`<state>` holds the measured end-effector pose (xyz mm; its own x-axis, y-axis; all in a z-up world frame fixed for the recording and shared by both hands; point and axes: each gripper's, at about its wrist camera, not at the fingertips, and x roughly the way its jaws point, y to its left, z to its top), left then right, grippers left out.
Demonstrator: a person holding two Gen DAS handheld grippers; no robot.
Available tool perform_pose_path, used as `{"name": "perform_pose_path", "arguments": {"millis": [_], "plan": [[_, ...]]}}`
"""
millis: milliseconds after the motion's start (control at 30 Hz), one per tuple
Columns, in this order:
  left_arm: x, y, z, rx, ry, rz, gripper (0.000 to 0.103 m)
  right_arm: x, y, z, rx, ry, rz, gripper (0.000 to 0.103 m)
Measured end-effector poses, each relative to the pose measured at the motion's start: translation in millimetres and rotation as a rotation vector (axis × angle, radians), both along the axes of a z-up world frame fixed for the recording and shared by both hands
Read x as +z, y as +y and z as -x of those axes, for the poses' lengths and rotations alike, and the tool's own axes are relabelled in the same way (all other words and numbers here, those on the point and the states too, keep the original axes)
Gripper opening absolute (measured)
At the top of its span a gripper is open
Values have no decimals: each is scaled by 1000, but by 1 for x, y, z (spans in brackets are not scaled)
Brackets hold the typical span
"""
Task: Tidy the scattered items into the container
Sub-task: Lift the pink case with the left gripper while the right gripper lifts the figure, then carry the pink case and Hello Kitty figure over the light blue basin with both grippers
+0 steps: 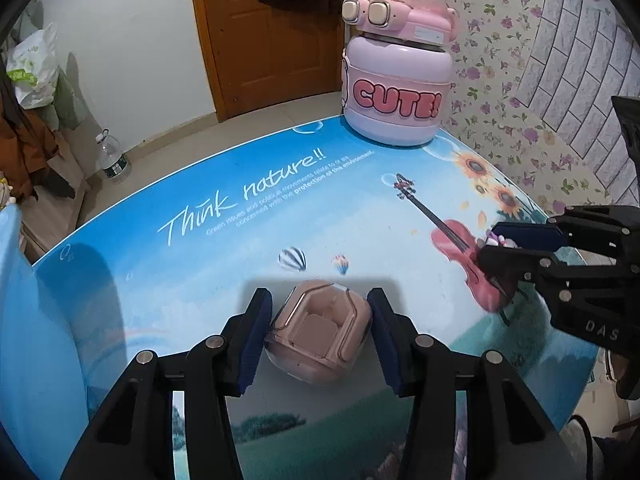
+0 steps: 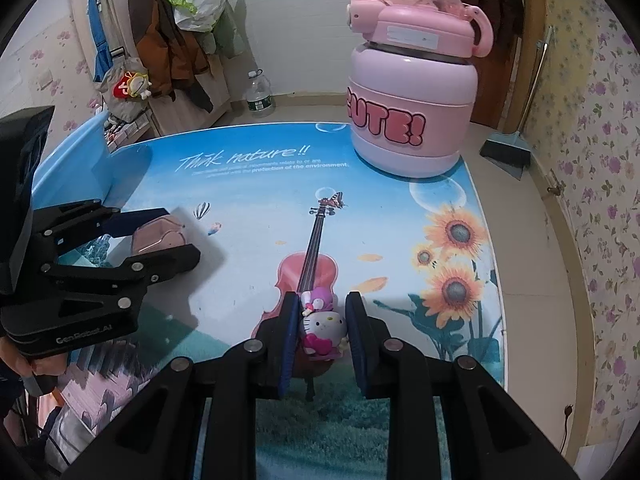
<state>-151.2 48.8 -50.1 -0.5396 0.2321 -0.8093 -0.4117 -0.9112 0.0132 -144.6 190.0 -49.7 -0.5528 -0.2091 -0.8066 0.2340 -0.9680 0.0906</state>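
The left wrist view looks down on the left gripper (image 1: 320, 332) with a small pink case (image 1: 318, 334) between its blue pads: the pad on the left touches the case's side, while a thin gap seems to show at the other pad, so whether the case is truly clamped I cannot tell. Only this view shows the case's top: dusty pink, rounded, with a see-through lid over a square inset. The right wrist view shows the same case (image 2: 158, 236) from the side, low on the table (image 2: 248, 200) at the left, between the black fingers of that gripper (image 2: 160, 236). This view alone shows plainly what the right gripper (image 2: 322, 332) has: a little white cat figure (image 2: 322, 332) in a pink dress, with a purple piece at its far end, clamped between the pads above the printed violin. In the left wrist view that gripper (image 1: 496, 246) comes in from the right and only a scrap of the figure shows at its tips. A blue tub's rim (image 2: 64, 160) stands at the table's left edge; its inside is out of sight. At the far side stands a big pink jug (image 1: 398, 92) marked CUTE!, lid on, well apart from both grippers.
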Motion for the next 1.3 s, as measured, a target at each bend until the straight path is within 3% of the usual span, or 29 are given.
{"name": "perform_pose_path", "arguments": {"millis": [500,600,833,1100,1300], "plan": [[4,-23,-65,63,-7,-7,47,0,-10,-49,-9,28,3,25],[4,-29,-78,86,16,21,47,-1,-13,-59,6,43,12,25],[5,-36,-92,105,8,-19,47,-2,-16,-70,15,77,10,25],[5,-37,-97,69,18,-40,47,-2,-18,-79,29,106,4,25],[9,-40,-93,18,62,-58,58,-4,-20,-83,42,137,-5,33]]}}
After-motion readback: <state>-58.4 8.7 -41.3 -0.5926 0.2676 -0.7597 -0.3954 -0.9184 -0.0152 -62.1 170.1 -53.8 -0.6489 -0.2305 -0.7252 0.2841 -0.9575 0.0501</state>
